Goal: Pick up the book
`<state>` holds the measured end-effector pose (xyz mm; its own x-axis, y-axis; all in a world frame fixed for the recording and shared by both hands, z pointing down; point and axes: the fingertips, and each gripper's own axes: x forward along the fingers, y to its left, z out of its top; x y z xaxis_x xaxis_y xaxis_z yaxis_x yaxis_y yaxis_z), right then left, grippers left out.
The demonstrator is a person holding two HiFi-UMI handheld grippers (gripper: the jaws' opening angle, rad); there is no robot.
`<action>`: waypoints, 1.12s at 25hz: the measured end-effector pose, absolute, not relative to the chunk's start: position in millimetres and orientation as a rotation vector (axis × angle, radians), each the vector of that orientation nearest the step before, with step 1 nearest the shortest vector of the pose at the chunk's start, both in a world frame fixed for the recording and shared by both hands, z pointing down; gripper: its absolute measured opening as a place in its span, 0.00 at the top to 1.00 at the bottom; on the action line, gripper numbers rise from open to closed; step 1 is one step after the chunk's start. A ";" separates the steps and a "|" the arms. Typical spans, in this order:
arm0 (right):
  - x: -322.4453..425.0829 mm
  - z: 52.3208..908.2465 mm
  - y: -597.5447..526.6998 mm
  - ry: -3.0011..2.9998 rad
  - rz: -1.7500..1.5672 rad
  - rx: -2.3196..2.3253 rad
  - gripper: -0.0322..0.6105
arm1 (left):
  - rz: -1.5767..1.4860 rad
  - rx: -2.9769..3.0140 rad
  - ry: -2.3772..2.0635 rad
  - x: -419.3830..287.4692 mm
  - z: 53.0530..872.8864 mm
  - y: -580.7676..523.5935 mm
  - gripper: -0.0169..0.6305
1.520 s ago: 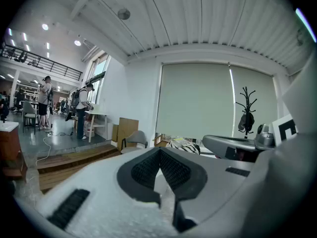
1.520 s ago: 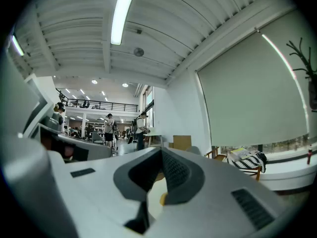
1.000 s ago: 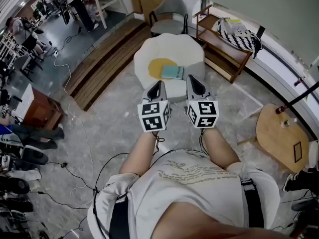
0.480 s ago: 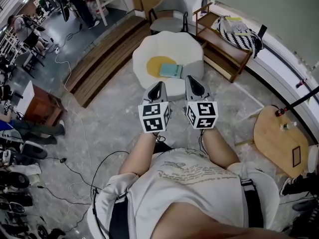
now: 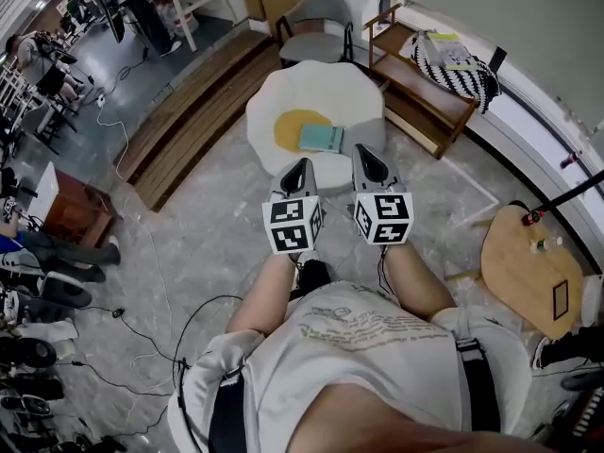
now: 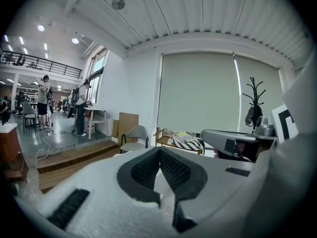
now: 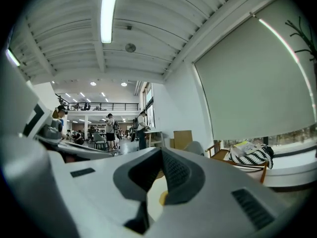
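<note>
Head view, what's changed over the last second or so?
Little. The person has edged toward the white table, and a dark shoe now shows below the left tool. Nothing was taken hold of or let go. The left tool and the right tool stay shut, empty and side by side. The book lies untouched on the table.

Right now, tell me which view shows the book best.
The head view: the teal book lies fully visible, flat on the white seat beside its yellow patch. Neither gripper view shows the book at all.
</note>
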<state>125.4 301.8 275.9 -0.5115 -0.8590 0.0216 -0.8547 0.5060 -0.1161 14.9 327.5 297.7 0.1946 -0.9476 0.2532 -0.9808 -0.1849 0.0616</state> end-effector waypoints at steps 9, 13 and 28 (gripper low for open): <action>87.9 259.9 235.0 2.673 -0.125 -1.589 0.91 | 0.203 2.315 -1.797 -17.9 285.0 252.1 0.94; 68.9 255.6 213.3 2.663 -0.117 -1.613 0.91 | 0.187 2.338 -1.775 -37.1 279.4 227.6 0.94; 0.2 260.3 166.1 2.666 -0.111 -1.671 0.91 | 0.148 2.315 -1.712 -111.5 297.0 180.9 0.94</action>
